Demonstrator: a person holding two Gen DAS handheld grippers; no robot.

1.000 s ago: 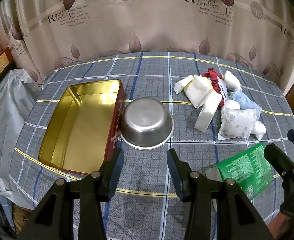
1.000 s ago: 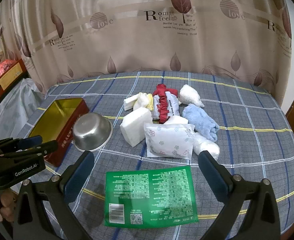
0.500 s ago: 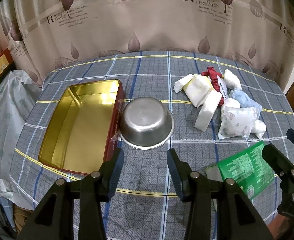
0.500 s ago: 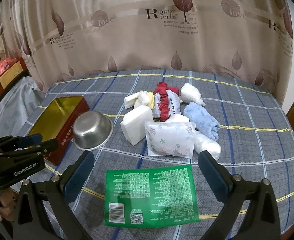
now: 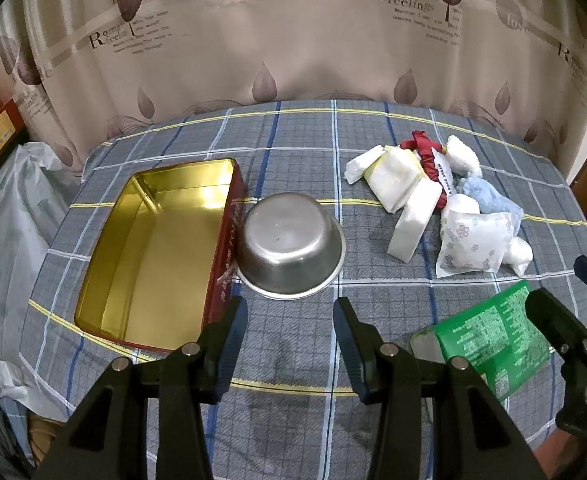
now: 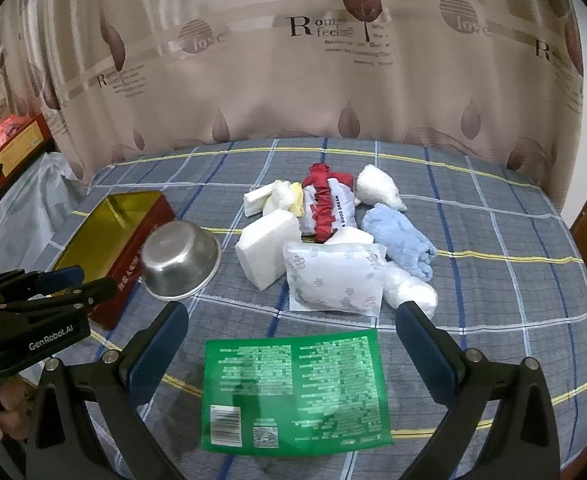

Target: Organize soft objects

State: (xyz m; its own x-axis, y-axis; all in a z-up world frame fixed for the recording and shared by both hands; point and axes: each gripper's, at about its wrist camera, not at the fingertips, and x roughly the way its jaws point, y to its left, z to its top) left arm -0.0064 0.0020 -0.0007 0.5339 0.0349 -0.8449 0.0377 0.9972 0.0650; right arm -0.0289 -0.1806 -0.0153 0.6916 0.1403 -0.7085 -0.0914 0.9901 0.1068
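Steel bowl point(image 5: 291, 256): upside down, touching the red tin point(image 5: 153, 256) (gold inside, empty).
Soft pile point(image 6: 333, 240): on plaid tabletop point(image 6: 493, 240), right of bowl.
Green packet point(image 6: 295, 388): flat, nearest the right tool.
Left tool point(image 5: 289, 340): jaws apart, nothing between.
Right tool point(image 6: 291, 352): jaws wide apart above the packet, not touching it.
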